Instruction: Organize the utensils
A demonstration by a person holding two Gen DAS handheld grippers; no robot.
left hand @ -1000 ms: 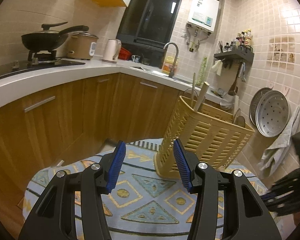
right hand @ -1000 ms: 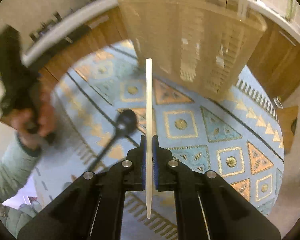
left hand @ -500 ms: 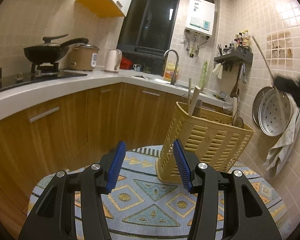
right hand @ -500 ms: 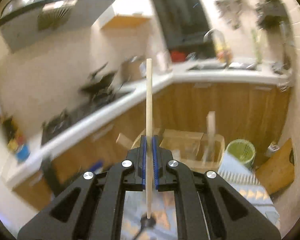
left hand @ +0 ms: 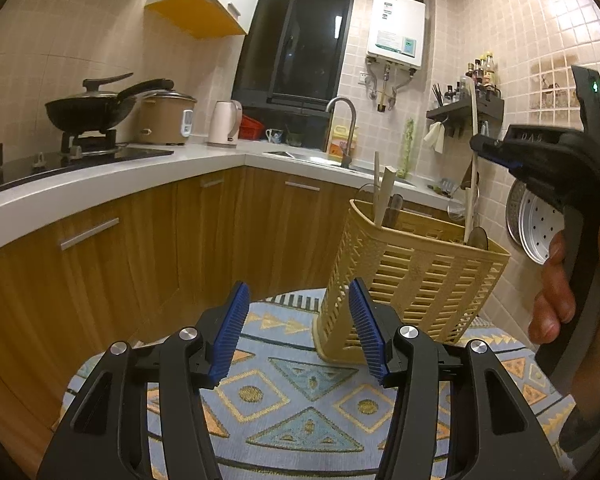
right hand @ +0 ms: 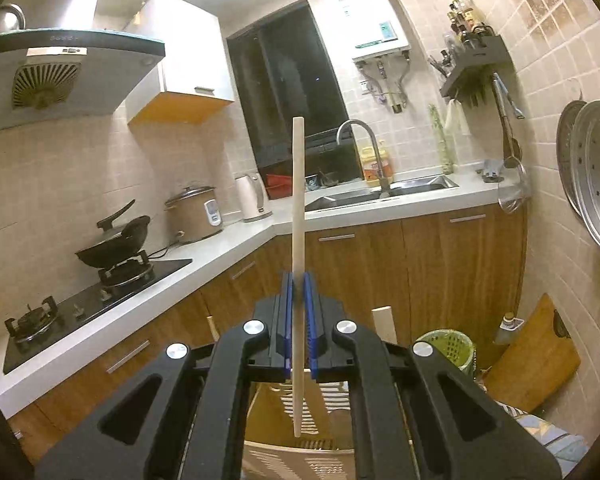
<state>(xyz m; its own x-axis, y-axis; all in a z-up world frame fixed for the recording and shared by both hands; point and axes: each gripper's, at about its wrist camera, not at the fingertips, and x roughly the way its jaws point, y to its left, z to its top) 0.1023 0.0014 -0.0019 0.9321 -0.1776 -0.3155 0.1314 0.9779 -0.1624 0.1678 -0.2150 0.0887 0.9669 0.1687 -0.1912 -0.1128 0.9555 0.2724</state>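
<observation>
A tan slotted utensil basket point(left hand: 420, 280) stands on the patterned rug, just beyond my left gripper point(left hand: 298, 292), which is open with nothing between its blue pads. Wooden handles point(left hand: 384, 196) and a dark ladle point(left hand: 478, 238) stick out of the basket. At the right a hand holds my right gripper point(left hand: 478, 146) above the basket's right side, shut on a long pale wooden stick point(left hand: 471, 192). The stick stands upright and its lower end reaches the basket's rim. In the right wrist view the gripper point(right hand: 299, 276) clamps the stick point(right hand: 298, 200) at mid-length over the basket point(right hand: 300, 456).
The blue patterned rug point(left hand: 300, 400) covers the floor. Wooden cabinets point(left hand: 140, 260) under a white counter point(left hand: 100, 192) wrap the left and back. A wok point(left hand: 88, 112) sits on the stove. Right of the basket stand a green bin point(right hand: 448, 348) and a cutting board point(right hand: 536, 352).
My right gripper rose from pointing down at the rug to pointing level across the kitchen, bringing the stick upright above the basket. The left gripper stayed almost still.
</observation>
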